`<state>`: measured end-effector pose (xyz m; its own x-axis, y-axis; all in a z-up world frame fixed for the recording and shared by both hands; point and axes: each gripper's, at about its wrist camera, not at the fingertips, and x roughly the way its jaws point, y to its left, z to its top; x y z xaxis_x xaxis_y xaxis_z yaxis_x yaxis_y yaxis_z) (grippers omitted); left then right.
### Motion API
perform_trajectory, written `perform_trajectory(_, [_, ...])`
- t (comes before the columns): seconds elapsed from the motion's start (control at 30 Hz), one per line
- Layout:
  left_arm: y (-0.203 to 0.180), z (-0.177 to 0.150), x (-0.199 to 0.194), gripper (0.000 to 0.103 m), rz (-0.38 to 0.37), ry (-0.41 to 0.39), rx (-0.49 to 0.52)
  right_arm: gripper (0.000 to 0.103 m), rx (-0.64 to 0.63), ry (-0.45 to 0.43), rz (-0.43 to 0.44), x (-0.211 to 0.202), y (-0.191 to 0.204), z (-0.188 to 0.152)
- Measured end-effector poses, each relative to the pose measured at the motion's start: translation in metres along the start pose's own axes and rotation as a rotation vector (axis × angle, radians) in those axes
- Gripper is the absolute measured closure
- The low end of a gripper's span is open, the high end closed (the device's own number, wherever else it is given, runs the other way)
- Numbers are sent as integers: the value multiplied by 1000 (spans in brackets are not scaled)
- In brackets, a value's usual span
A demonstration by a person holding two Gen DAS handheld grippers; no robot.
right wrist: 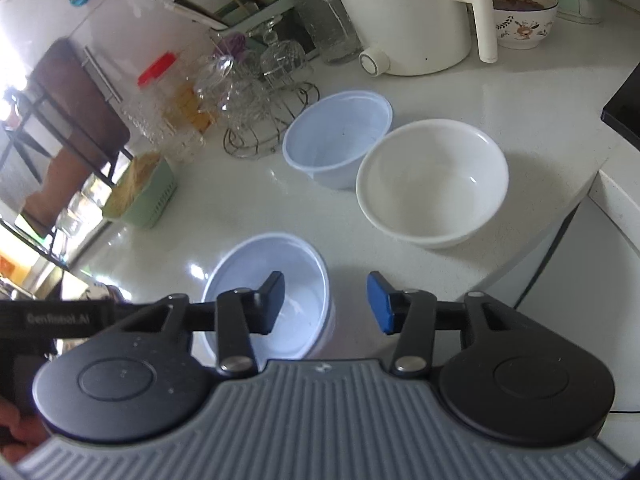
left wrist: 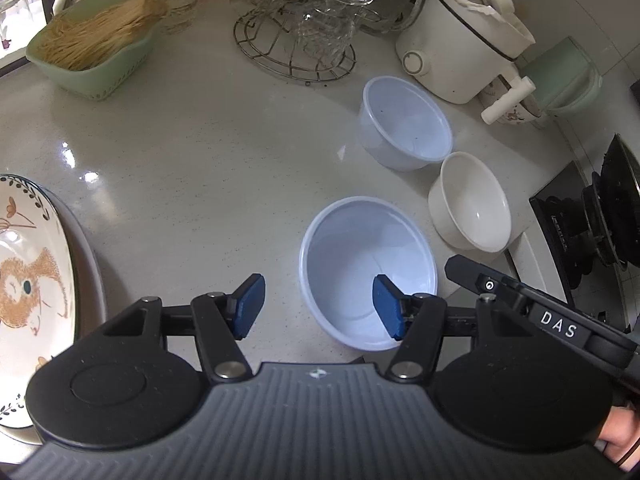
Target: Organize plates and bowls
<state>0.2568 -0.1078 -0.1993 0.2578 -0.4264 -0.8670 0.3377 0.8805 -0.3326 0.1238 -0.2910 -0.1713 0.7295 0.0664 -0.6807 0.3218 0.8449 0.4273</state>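
A pale blue plastic bowl (left wrist: pixel 360 256) (right wrist: pixel 256 280) stands upright on the white counter, nearest to me. My left gripper (left wrist: pixel 318 306) is open astride its left rim, with one blue pad inside the bowl and the other outside, neither pressing on it. My right gripper (right wrist: pixel 326 304) is open astride the opposite rim in the same way. Behind it stand a second pale blue bowl (left wrist: pixel 406 122) (right wrist: pixel 338 140) and a white ceramic bowl (left wrist: pixel 470 200) (right wrist: pixel 432 184), side by side. A patterned plate (left wrist: pixel 28 280) lies at the far left.
A wire rack of glass cups (left wrist: pixel 304 32) (right wrist: pixel 260 112), a green basket (left wrist: pixel 96 48) (right wrist: pixel 148 192) and a white electric pot (left wrist: pixel 460 40) (right wrist: pixel 404 20) line the back. A black stove (left wrist: pixel 592 232) is at the right. The counter edge (right wrist: pixel 592 200) runs close to the white bowl.
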Motion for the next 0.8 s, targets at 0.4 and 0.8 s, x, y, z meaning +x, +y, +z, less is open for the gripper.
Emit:
perform_trajectory(0.4, [-14, 17, 16, 46, 70, 39, 2, 62, -46, 24, 58, 17, -1, 6])
perform_trajectory(0.8, [-20, 20, 31, 82, 126, 65, 20, 79, -89, 67, 51, 25, 2, 0])
